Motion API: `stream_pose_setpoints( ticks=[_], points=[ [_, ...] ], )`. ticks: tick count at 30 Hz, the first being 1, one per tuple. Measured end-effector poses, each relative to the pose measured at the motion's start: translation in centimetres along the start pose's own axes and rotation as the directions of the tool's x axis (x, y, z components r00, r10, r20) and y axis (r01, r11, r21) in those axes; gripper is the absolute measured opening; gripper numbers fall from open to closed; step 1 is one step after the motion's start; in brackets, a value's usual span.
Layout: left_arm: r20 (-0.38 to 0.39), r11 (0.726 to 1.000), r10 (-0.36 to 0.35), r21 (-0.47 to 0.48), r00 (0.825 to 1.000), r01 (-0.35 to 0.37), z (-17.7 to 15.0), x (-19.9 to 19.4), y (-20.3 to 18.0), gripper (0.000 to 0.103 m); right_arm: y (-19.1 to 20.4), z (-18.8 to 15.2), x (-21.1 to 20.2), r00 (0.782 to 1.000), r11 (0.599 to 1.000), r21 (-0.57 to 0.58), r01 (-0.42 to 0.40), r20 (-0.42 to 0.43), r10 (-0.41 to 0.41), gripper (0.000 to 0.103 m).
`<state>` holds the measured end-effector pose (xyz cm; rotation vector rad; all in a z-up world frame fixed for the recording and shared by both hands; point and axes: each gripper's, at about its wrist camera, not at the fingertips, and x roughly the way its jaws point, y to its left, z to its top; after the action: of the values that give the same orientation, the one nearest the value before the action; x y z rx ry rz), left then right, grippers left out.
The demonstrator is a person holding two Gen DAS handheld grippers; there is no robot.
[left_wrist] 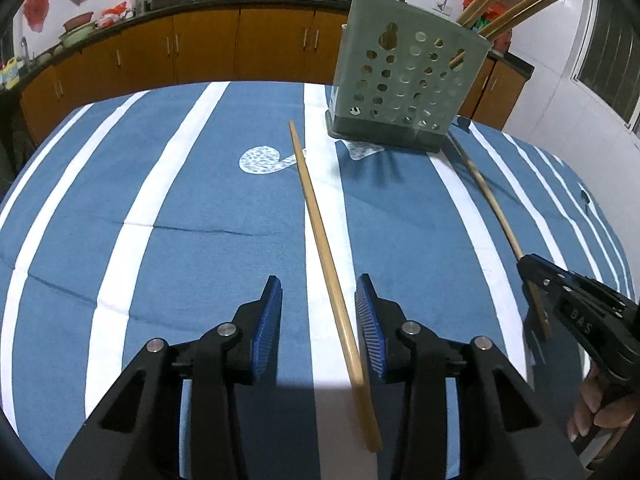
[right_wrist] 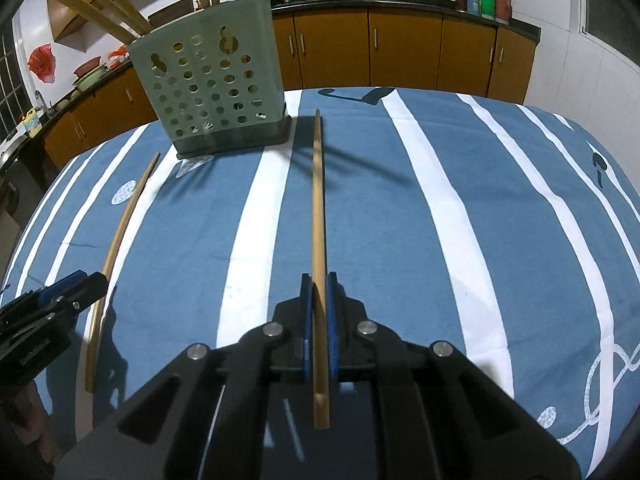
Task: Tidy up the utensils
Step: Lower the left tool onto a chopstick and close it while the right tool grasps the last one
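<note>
A pale green perforated utensil holder (left_wrist: 404, 80) (right_wrist: 216, 88) on a dark base stands at the far side of the table, with several wooden chopsticks upright in it. One loose chopstick (left_wrist: 320, 224) (right_wrist: 120, 232) lies on the cloth between the blue pads of my left gripper (left_wrist: 319, 280) (right_wrist: 86, 280). It runs close to the right pad, the left pad stands well off it, and the jaws are open. My right gripper (right_wrist: 319, 280) (left_wrist: 526, 266) is shut on a second chopstick (right_wrist: 318, 200) (left_wrist: 484, 192), which points towards the holder.
The table wears a blue cloth with white stripes (left_wrist: 180, 208) (right_wrist: 460, 220). Behind it runs a counter with orange cabinets (left_wrist: 208, 48) (right_wrist: 404, 52) and dark woks on top. A hand (left_wrist: 596, 412) grips the right tool's handle.
</note>
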<state>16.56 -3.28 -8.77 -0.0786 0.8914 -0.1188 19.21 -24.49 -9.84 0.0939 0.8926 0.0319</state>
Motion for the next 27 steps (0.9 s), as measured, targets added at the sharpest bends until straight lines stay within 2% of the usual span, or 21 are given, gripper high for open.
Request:
stream_pose_setpoints(
  ticks=[2,6,8,27],
  points=[
    [0.001,1.000,0.011,0.003,1.000,-0.011,0.1,0.2,-0.1,0.035,-0.1,0.0,0.0,1.000,1.000,0.003,-0.002,0.000,0.002,0.008],
    [0.003,0.999,0.035,0.019,0.999,-0.035,0.3,0.4,-0.1,0.013,-0.1,0.0,0.0,1.000,1.000,0.006,-0.005,0.001,0.005,0.008],
    [0.002,0.999,0.036,0.020,0.999,-0.036,0.4,0.4,0.1,0.008,-0.1,0.0,0.0,1.000,1.000,0.008,-0.006,0.001,0.006,0.008],
    [0.002,0.994,0.108,-0.019,0.994,-0.108,2.0,1.0,4.3,0.008,-0.2,0.2,0.1,1.000,1.000,0.009,-0.001,-0.001,0.001,0.009]
  ],
)
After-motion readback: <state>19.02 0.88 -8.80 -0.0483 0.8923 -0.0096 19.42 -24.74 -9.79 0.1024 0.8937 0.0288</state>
